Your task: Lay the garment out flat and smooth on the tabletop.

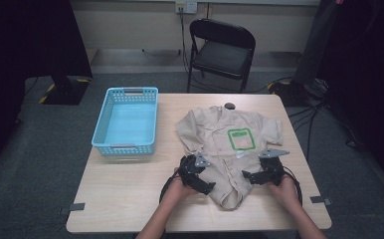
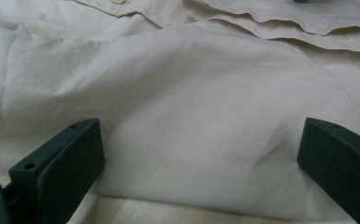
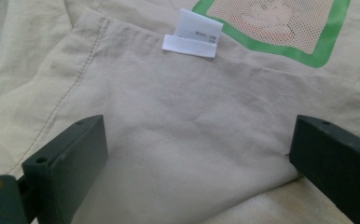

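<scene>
High view first: we see a beige shirt (image 1: 227, 149) spread flat on the wooden surface (image 1: 125, 194), collar toward the far edge and hem toward us, with a green-bordered patch (image 1: 241, 139) on its right half. Our left claw (image 1: 203, 183) sits at the shirt's near left edge, and our right claw (image 1: 247, 176) at its near right edge, each held in a hand coming up from the bottom. A light blue basket (image 1: 108, 124) stands to the left of the shirt, apart from it, and a black folding chair (image 1: 222, 52) stands on the floor beyond the surface.

Left gripper view: our left claw (image 2: 201, 158) is spread wide, its two black jaws standing apart with pale cloth of the shirt (image 2: 206, 98) lying between them and a strip of wood below the cloth's edge. Nothing is pinched.

Right gripper view: our right claw (image 3: 199, 158) is likewise spread wide over the shirt (image 3: 178, 130), grasping nothing. Ahead of the jaws lies a small white label (image 3: 194, 35) at a fold, and past it the green-bordered patch (image 3: 280, 23) with its mesh centre.
</scene>
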Demonstrator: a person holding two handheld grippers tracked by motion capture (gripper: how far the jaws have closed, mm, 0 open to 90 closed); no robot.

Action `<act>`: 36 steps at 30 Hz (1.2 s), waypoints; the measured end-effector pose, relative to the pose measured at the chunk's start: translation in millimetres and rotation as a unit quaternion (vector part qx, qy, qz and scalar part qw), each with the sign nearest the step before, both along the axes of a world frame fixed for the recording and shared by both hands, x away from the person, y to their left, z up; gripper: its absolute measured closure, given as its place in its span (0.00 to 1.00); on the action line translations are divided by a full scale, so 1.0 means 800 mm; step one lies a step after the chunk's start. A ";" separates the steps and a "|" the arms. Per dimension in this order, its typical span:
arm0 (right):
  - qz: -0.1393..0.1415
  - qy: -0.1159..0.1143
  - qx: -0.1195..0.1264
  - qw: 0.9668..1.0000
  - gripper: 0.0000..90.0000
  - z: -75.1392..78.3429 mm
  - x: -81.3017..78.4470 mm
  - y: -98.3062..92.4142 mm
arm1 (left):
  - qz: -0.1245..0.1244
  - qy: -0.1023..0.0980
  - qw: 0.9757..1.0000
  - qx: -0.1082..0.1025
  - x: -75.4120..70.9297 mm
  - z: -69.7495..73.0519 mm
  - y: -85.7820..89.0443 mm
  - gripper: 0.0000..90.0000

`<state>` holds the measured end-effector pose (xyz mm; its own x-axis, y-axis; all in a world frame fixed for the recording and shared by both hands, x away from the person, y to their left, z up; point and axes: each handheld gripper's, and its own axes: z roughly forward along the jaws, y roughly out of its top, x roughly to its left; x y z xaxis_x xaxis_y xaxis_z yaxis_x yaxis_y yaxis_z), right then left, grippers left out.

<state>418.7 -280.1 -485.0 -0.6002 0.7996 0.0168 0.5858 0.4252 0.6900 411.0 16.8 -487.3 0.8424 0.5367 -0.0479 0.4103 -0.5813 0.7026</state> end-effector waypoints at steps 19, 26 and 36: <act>-0.001 0.000 0.000 1.000 0.04 0.000 0.000 0.000 | 0.141 -0.024 0.990 -0.015 0.046 0.037 0.060 0.10; -0.001 0.001 0.000 1.000 0.04 0.000 0.000 0.000 | 0.152 -0.022 0.988 -0.024 0.064 0.036 0.060 0.25; -0.001 0.000 -0.001 1.000 0.04 0.000 0.000 0.000 | 0.162 -0.044 0.986 -0.004 0.084 0.041 0.050 0.47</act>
<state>418.6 -280.1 -485.0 -0.5992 0.8004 0.0159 0.5863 0.4252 0.6896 478.1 56.5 -454.5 0.6278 0.7782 0.0130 0.5105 -0.4243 0.7479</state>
